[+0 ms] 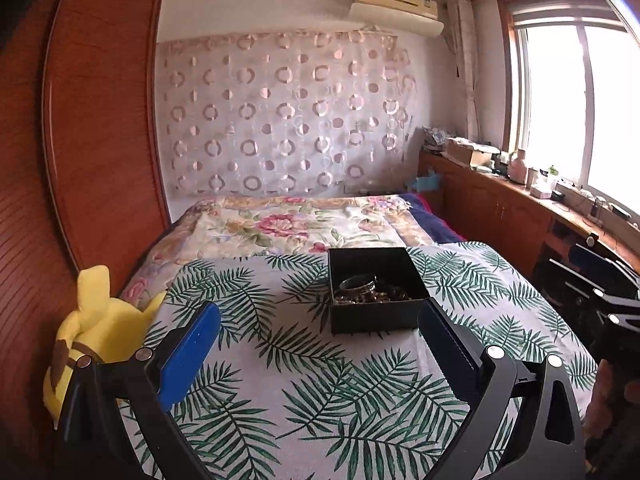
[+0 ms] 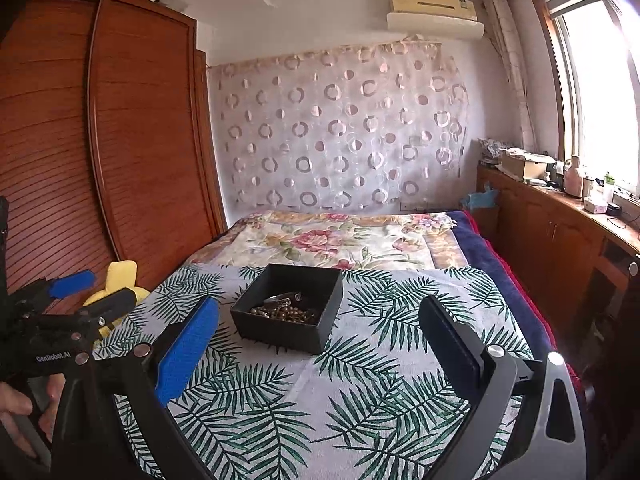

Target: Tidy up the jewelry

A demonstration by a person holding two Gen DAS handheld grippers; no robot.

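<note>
An open black box [image 1: 374, 320] sits on the leaf-print cloth [image 1: 280, 380]. It holds a dark bangle [image 1: 356, 282] and a heap of brown beads [image 1: 380, 294]. My left gripper [image 1: 320, 316] is open and empty, just in front of the box and above the cloth. In the right wrist view the box [image 2: 280, 330] shows ahead and a little left, with beads [image 2: 286, 314] inside. My right gripper [image 2: 320, 314] is open and empty, short of the box. The left gripper also shows at the left edge of that view [image 2: 76, 292].
A yellow plush toy [image 1: 92, 340] lies at the cloth's left edge beside a wooden wardrobe [image 1: 100, 140]. A floral bedspread [image 1: 296, 224] lies beyond the box. A wooden counter [image 1: 520, 200] with small items runs under the window at right.
</note>
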